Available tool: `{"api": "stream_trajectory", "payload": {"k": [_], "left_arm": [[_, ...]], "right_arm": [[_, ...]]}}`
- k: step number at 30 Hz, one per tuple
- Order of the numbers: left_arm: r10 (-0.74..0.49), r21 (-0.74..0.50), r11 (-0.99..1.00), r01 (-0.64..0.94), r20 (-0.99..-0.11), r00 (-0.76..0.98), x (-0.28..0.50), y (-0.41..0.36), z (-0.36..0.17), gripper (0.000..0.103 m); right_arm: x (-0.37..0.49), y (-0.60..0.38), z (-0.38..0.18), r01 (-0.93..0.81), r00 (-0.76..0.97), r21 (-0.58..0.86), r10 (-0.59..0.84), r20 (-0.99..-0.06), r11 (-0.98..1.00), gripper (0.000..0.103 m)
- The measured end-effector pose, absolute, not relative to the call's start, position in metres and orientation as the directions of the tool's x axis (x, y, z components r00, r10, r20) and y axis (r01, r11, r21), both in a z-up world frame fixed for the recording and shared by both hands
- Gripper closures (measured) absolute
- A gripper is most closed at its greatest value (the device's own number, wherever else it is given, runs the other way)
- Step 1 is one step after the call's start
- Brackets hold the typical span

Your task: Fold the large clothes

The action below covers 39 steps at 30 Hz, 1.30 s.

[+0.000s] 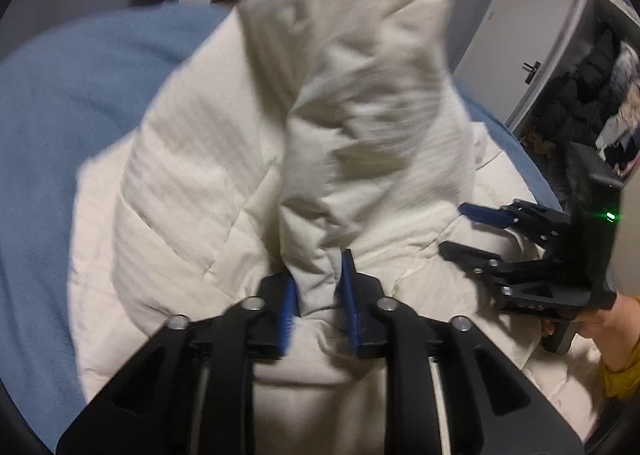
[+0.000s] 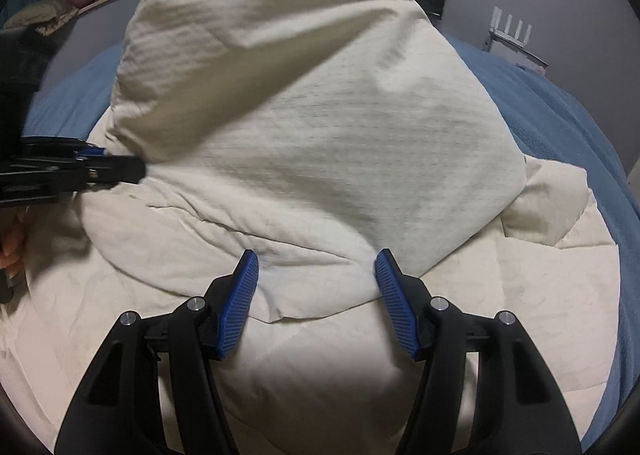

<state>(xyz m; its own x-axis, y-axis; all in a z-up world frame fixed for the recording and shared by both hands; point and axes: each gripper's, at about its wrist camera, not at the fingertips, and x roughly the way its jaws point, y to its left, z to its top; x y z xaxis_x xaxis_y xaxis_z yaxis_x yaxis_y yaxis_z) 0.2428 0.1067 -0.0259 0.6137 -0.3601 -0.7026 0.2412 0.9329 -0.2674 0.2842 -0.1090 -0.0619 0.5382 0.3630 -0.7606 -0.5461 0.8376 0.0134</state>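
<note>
A bed covered by a blue fleecy blanket [image 1: 60, 127] is seen in both views, so that's what everything is carried by. A big cream quilted duvet [image 2: 320, 159] is spread directly on it, with stitched lines running across the flat part. One section is bunched and raised into a tall peak. Blue blanket is left showing on the left and far side in the left view, and along the right in the right view.

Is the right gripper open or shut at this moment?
Open. The right gripper has its blue pads spread wide apart, and the cream quilted comforter lies between them unpinched.
</note>
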Motion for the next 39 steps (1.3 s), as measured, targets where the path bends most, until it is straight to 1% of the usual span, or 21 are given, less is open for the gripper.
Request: {"api": "stream_trajectory", "payload": {"k": [1,2,3,4,8,11,12,14,15,16,19,21,26,28,31,35,38,39], "left_arm": [[-0.349,-0.236,0.937,0.259,-0.685,0.639,0.238,0.104,-0.017,0.043],[-0.346,-0.204,0.937,0.284,-0.652,0.674,0.233,0.1,-0.004,0.036],[-0.349,-0.192,0.935,0.298,-0.636,0.688,0.231,0.097,0.004,0.033],[-0.359,-0.182,0.931,0.317,-0.62,0.698,0.233,0.093,0.016,0.033],[-0.341,-0.166,0.938,0.304,-0.606,0.719,0.262,0.081,0.05,0.034],[-0.367,-0.213,0.93,0.299,-0.582,0.725,0.287,0.081,0.067,0.036],[-0.361,-0.206,0.932,0.297,-0.591,0.722,0.298,0.078,0.071,0.036],[-0.339,-0.182,0.94,0.29,-0.617,0.71,0.314,0.074,0.073,0.047],[-0.339,-0.181,0.939,0.293,-0.632,0.696,0.324,0.073,0.072,0.077],[-0.347,-0.201,0.937,0.287,-0.645,0.681,0.333,0.077,0.069,0.092],[-0.355,-0.287,0.934,0.214,-0.665,0.657,0.347,0.101,0.053,0.092],[-0.342,-0.313,0.936,0.163,-0.688,0.64,0.354,0.116,0.035,0.092],[-0.284,-0.289,0.953,0.092,-0.747,0.601,0.365,0.133,-0.008,0.089],[-0.283,-0.296,0.952,0.076,-0.759,0.586,0.369,0.137,-0.02,0.088],[-0.309,-0.34,0.939,0.051,-0.768,0.561,0.377,0.147,-0.037,0.088],[-0.306,-0.332,0.942,0.054,-0.78,0.546,0.382,0.149,-0.047,0.088],[-0.325,-0.342,0.936,0.083,-0.748,0.579,0.371,0.148,-0.036,0.087],[-0.33,-0.34,0.935,0.102,-0.727,0.602,0.362,0.149,-0.028,0.085]], "right_arm": [[0.285,-0.111,-0.063,-0.543,0.537,0.022,0.368,-0.759,0.839,0.045],[0.285,-0.112,-0.064,-0.541,0.536,0.031,0.373,-0.757,0.84,0.045],[0.286,-0.113,-0.065,-0.541,0.535,0.036,0.377,-0.756,0.84,0.045],[0.286,-0.113,-0.066,-0.54,0.535,0.037,0.377,-0.756,0.841,0.045],[0.284,-0.113,-0.069,-0.539,0.536,0.038,0.377,-0.756,0.841,0.045],[0.284,-0.115,-0.071,-0.539,0.536,0.042,0.381,-0.753,0.841,0.045],[0.285,-0.116,-0.072,-0.54,0.536,0.043,0.382,-0.753,0.841,0.045],[0.286,-0.118,-0.073,-0.54,0.535,0.046,0.386,-0.752,0.84,0.045],[0.286,-0.118,-0.073,-0.54,0.536,0.047,0.387,-0.75,0.84,0.045],[0.285,-0.118,-0.074,-0.539,0.538,0.049,0.388,-0.749,0.841,0.045],[0.281,-0.119,-0.076,-0.54,0.543,0.05,0.393,-0.743,0.84,0.045],[0.279,-0.119,-0.077,-0.543,0.546,0.046,0.394,-0.739,0.838,0.045],[0.275,-0.114,-0.081,-0.558,0.547,0.029,0.394,-0.739,0.829,0.045],[0.271,-0.111,-0.084,-0.562,0.548,0.023,0.392,-0.739,0.827,0.045],[0.269,-0.109,-0.086,-0.568,0.551,0.013,0.392,-0.737,0.823,0.045],[0.269,-0.106,-0.089,-0.571,0.552,0.01,0.393,-0.735,0.821,0.045],[0.269,-0.107,-0.089,-0.57,0.552,0.014,0.395,-0.735,0.822,0.045],[0.268,-0.108,-0.089,-0.57,0.551,0.017,0.397,-0.734,0.822,0.045]]}}
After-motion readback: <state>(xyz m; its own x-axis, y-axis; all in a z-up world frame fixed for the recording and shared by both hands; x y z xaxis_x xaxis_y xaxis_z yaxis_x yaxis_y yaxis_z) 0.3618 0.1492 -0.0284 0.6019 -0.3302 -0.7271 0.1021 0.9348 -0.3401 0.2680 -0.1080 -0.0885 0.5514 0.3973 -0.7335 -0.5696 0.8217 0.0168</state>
